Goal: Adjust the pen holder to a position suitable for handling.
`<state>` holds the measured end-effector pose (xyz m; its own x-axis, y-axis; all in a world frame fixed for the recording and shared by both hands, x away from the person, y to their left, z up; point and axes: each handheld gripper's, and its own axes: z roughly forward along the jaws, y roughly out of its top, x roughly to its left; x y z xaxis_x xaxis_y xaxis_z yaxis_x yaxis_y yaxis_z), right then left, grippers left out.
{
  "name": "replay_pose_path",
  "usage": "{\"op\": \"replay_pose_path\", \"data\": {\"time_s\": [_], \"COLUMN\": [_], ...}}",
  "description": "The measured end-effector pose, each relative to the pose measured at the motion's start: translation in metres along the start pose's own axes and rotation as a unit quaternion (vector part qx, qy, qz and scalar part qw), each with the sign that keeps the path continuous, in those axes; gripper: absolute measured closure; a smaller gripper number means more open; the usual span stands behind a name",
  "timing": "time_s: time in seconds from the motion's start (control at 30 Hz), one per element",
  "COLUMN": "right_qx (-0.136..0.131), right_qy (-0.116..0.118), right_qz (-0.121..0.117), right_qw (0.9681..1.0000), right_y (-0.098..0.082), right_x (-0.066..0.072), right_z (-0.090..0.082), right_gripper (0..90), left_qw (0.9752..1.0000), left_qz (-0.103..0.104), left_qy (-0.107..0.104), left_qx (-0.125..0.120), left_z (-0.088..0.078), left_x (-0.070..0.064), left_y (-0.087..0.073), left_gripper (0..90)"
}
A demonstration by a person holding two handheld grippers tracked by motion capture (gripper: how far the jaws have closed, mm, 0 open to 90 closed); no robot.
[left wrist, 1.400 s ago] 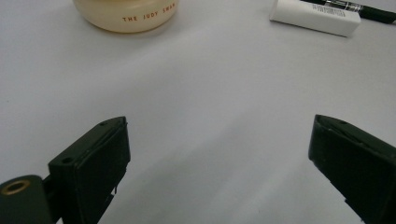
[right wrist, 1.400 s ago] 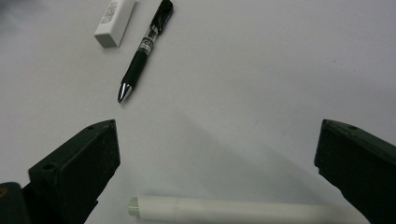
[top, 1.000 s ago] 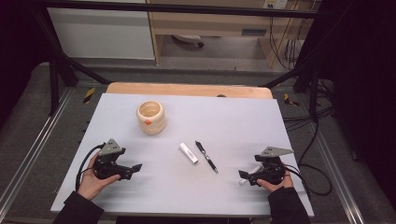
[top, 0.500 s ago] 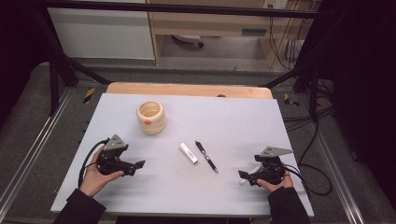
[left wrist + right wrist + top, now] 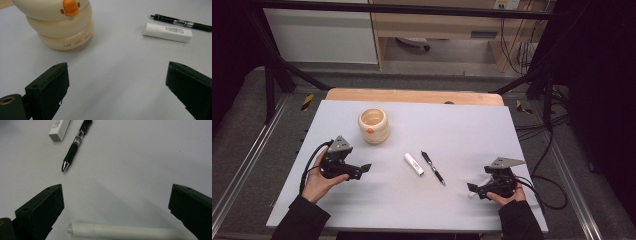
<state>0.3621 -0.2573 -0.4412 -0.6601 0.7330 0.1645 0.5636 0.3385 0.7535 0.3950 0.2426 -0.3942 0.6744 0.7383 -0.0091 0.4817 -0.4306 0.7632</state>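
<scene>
Grey-white tabletop [image 5: 512, 130], dark workshop floor all round it, and both hands low at the near edge. Starting at the left: the left gripper [image 5: 360, 169] hangs just off the surface, jaws spread wide and empty, pointing toward the middle. Beyond it, up and away, stands the cream duck-faced pen holder [image 5: 373, 125], upright, well apart from everything else. Moving right of the holder, a white eraser [image 5: 413, 163] and a black pen [image 5: 433, 167] lie side by side, close but not touching, both long axes slanting from far-left to near-right. Further right again, the right gripper [image 5: 476, 189] is open too, and a white cylindrical stick [image 5: 130, 231] lies crosswise between its jaws, ungripped. So the pen's tip [image 5: 65, 166] points at the right gripper, clearly the nearer hand for it; the eraser looks better placed for the left.
</scene>
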Motion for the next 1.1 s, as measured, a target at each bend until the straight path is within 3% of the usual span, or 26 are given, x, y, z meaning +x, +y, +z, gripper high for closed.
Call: {"op": "replay_pose_path", "data": {"time_s": [0.57, 1.1], "right_qx": [0.006, 0.007], "right_qy": [0.000, 0.000], "right_qz": [-0.003, -0.005], "right_qw": [1.0000, 1.0000], "right_y": [0.000, 0.000], "right_x": [0.000, 0.000], "right_z": [0.001, 0.001], "right_gripper": [0.7, 0.7], "left_qw": [0.9997, 0.9990], "left_qz": [0.015, 0.016], "left_qy": [0.021, 0.042], "left_qx": [0.002, 0.002], "left_z": [0.012, 0.027], "left_x": [0.001, 0.006], "left_y": [0.039, 0.063], "left_gripper": [10.8, 22.0]}}
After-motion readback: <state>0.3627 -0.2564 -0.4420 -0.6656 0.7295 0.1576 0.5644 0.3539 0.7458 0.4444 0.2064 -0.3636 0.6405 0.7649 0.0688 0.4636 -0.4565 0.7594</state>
